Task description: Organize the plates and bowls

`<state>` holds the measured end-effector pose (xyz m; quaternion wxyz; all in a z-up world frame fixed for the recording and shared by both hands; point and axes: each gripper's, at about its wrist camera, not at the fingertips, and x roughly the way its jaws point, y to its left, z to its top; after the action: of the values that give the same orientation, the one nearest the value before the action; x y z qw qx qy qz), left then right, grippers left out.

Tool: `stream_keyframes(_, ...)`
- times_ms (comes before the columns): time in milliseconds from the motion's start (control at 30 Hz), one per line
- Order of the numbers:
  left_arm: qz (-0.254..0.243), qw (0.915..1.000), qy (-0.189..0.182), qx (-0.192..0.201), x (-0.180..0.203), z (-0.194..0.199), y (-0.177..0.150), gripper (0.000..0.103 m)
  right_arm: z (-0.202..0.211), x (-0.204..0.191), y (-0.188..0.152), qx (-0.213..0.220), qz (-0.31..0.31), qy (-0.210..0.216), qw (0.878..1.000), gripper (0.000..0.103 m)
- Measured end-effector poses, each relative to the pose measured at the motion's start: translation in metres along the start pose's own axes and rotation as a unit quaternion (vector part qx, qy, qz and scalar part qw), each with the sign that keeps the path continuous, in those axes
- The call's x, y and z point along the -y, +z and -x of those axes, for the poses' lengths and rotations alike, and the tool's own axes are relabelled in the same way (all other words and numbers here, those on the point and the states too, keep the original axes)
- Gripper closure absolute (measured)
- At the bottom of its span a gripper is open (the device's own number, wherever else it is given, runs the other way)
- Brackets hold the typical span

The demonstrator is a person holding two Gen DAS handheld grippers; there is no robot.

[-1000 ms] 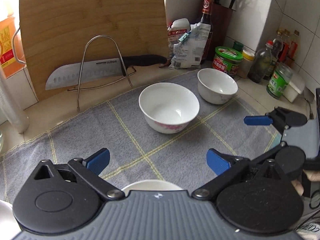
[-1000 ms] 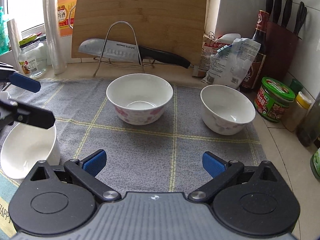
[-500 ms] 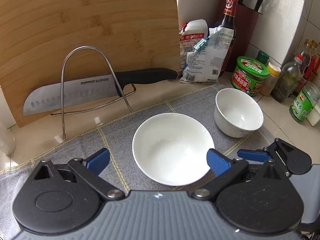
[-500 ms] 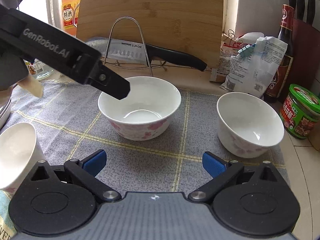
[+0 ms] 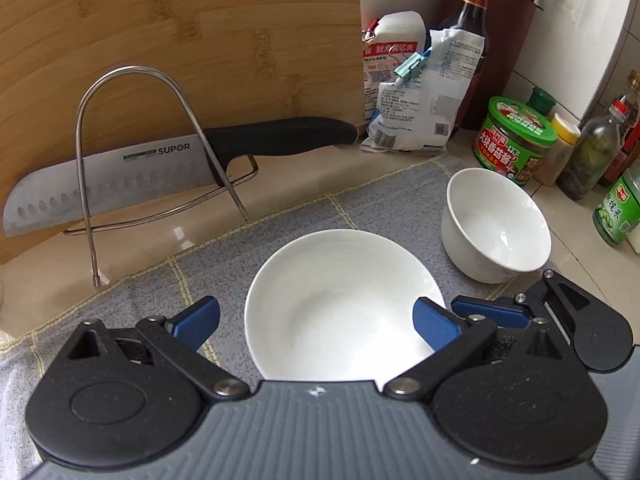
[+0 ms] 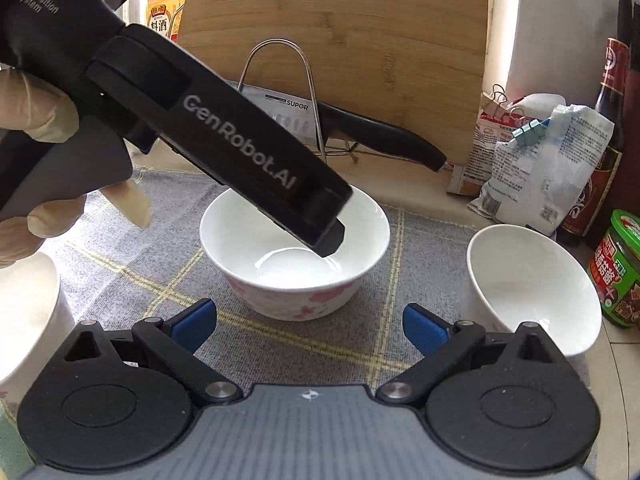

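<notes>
Advanced since half a second ago: left gripper [image 5: 316, 318], now over the floral bowl [image 5: 344, 306], which fills the lower centre of the left wrist view; blue-padded fingers [image 5: 198, 318] spread wide, gripping nothing. Glossy white interior only in this view; pink blossom print on the outer wall [image 6: 294, 306] visible solely from the right wrist camera. Seen there too: matte black left gripper body [image 6: 224, 148] lettered "GenRobot.AI", slanting from upper left, tip over the bowl's mouth, held by a gloved hand [image 6: 48, 120]. Right gripper [image 6: 310, 326] at lower centre, fingers likewise parted and empty. Second bowl [image 6: 532, 292], smooth white, at right on the woven grey cloth [image 6: 120, 248] with yellow grid lines; third bowl [image 6: 28, 312] cut off at lower left edge, absent from the left wrist view. Background: bamboo cutting board [image 5: 180, 40], steel wire rack [image 5: 160, 148], dimpled SUPOR knife [image 5: 120, 176], green-lidded jar [image 5: 516, 140].
</notes>
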<state>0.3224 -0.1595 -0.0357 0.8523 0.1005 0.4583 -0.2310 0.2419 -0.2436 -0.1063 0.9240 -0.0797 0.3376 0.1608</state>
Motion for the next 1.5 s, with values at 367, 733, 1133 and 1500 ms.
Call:
stream_keyframes(367, -0.006, 0.9999, -0.010, -0.004, 0.001, -0.010, 0.007, 0.004, -0.005, -0.002, 0.006, 0.011, 0.009, 0.014, 1.000, 0.021)
stream_keyframes(733, -0.010, 0.9995, -0.027, -0.012, 0.001, -0.014, 0.009, 0.014, -0.004, -0.003, 0.008, 0.014, 0.008, 0.019, 1.000, 0.021)
stream_keyframes(1133, -0.030, 0.9987, -0.032, -0.025, 0.001, -0.015, 0.010, 0.014, -0.005, -0.003, 0.010, 0.012, 0.010, 0.019, 1.000, 0.021)
stream_keyframes(1500, -0.035, 0.9978, -0.043, -0.036, -0.004, -0.020, 0.015, 0.014, -0.005, 0.000, 0.011, 0.012, 0.009, 0.029, 0.999, 0.020)
